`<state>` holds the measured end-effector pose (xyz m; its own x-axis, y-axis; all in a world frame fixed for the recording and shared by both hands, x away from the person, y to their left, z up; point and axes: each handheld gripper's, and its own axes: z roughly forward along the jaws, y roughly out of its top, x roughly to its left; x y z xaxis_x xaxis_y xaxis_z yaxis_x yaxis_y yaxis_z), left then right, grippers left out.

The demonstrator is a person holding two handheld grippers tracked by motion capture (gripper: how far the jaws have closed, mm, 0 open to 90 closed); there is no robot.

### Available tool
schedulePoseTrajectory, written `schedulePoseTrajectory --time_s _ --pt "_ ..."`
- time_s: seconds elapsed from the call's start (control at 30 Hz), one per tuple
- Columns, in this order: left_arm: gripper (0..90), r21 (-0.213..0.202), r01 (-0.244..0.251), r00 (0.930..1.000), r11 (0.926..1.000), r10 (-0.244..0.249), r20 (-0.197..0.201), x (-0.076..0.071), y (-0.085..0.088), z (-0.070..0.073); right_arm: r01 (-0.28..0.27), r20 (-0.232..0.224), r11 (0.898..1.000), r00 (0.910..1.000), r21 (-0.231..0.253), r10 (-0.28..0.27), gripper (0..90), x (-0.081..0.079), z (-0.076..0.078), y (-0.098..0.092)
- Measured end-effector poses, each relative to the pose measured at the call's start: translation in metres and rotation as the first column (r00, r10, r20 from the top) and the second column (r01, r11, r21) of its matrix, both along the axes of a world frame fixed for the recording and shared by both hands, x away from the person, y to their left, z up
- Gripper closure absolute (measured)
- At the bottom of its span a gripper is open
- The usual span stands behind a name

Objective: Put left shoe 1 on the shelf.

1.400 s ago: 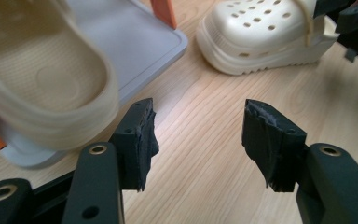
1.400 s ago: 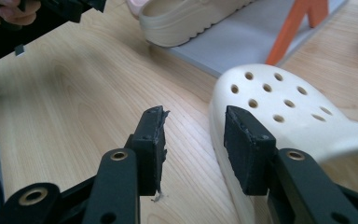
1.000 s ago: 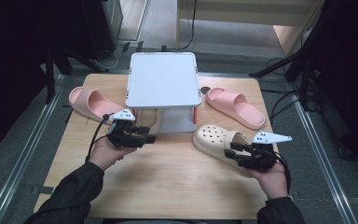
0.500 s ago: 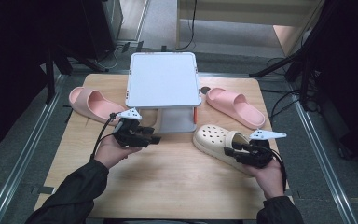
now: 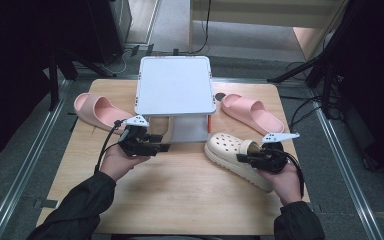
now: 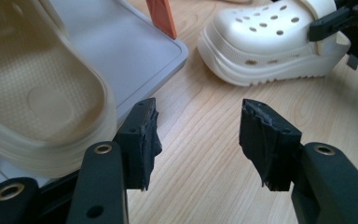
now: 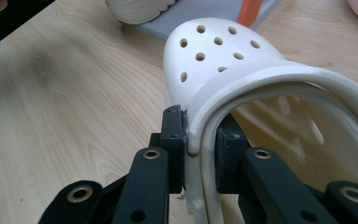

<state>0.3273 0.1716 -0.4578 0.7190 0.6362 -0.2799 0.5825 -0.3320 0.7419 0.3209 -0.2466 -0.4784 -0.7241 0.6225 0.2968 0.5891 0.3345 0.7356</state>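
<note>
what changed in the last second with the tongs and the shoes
The right tongs have just been closing and now clamp the rim and strap of the cream clog, one jaw outside, one inside; the hand edged in toward the shoe. The left tongs stayed open with nothing between them, beside the cream shoe on the grey rack's lower shelf. Both pink slippers and the rack kept their places.

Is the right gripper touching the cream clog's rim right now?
Touching. In the right gripper view, the right gripper, its jaws having just been closing, pinches the cream clog at its rim.
</note>
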Motion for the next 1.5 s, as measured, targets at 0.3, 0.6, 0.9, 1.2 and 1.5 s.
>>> schedulePoseTrajectory --time_s 0.3,0.6,0.9,1.2,1.5 --pt "48.3 0.003 -0.014 0.9997 0.9999 0.014 -0.018 -0.005 0.004 0.0 -0.055 0.038 0.999 0.9978 0.001 0.055 78.1 -0.009 0.013 0.03" --pt "51.1 -0.005 -0.03 0.9992 0.9995 0.03 -0.026 -0.016 0.009 0.0 -0.124 0.003 0.992 0.9923 0.004 0.124 78.1 -0.011 0.009 0.072" --pt "60.5 -0.019 -0.049 0.9984 0.9986 0.048 -0.029 -0.031 0.012 0.002 -0.198 0.005 0.98 0.9802 0.004 0.198 78.1 -0.012 0.006 0.107" --pt "64.7 0.014 -0.066 0.9971 0.9977 0.066 -0.038 -0.039 0.014 -0.001 -0.238 -0.017 0.971 0.9712 0.002 0.238 77.8 -0.007 -0.007 0.135" --pt "72.6 0.014 -0.063 0.9961 0.9979 0.063 -0.061 -0.04 0.015 -0.005 -0.265 0.016 0.963 0.9639 -0.044 0.266 64.2 -0.01 0.001 0.134"
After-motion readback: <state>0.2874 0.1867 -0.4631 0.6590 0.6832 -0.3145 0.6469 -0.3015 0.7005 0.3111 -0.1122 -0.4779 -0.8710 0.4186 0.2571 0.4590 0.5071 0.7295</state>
